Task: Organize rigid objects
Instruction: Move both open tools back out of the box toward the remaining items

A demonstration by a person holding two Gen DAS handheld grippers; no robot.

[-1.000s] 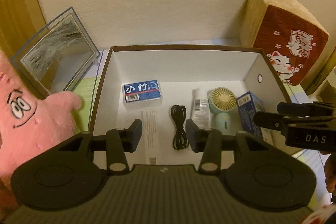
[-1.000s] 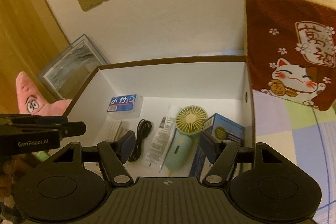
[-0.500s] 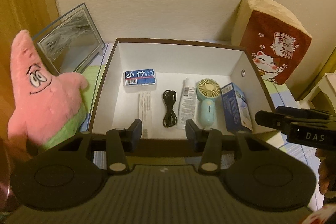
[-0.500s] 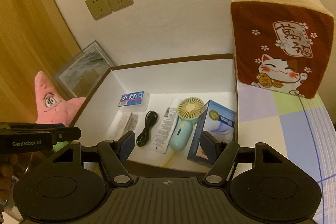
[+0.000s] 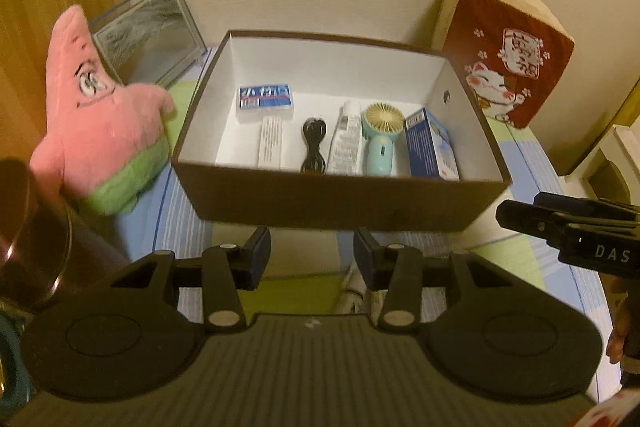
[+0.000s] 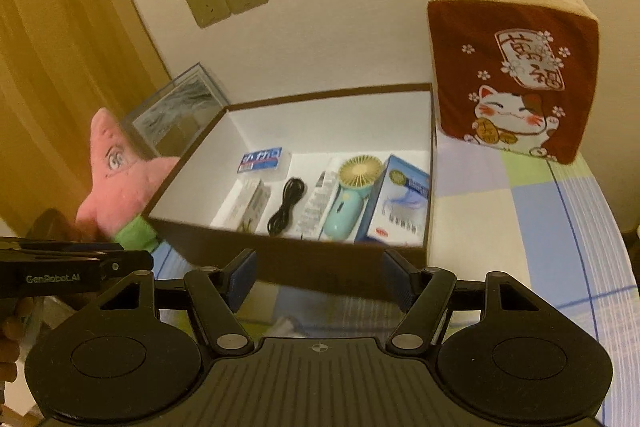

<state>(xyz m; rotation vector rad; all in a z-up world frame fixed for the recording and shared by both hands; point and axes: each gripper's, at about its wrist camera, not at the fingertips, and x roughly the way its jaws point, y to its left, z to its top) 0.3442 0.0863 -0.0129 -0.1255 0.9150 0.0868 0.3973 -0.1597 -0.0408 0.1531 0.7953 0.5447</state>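
my left claw [image 5: 311,255] open, empty | my right claw [image 6: 317,278] open, empty | both near box [image 5: 340,205] front wall | fan [image 5: 380,131], cable [image 5: 314,147] inside

You see a brown box [image 5: 336,203] with a white inside, holding a mint-green fan [image 5: 380,135] with a yellow grille, a black cable [image 5: 314,147] and a blue carton [image 5: 430,147]. Beside it sits a pink, green-bottomed plush star [image 5: 100,123] on pastel-checked bedding [image 6: 520,211].
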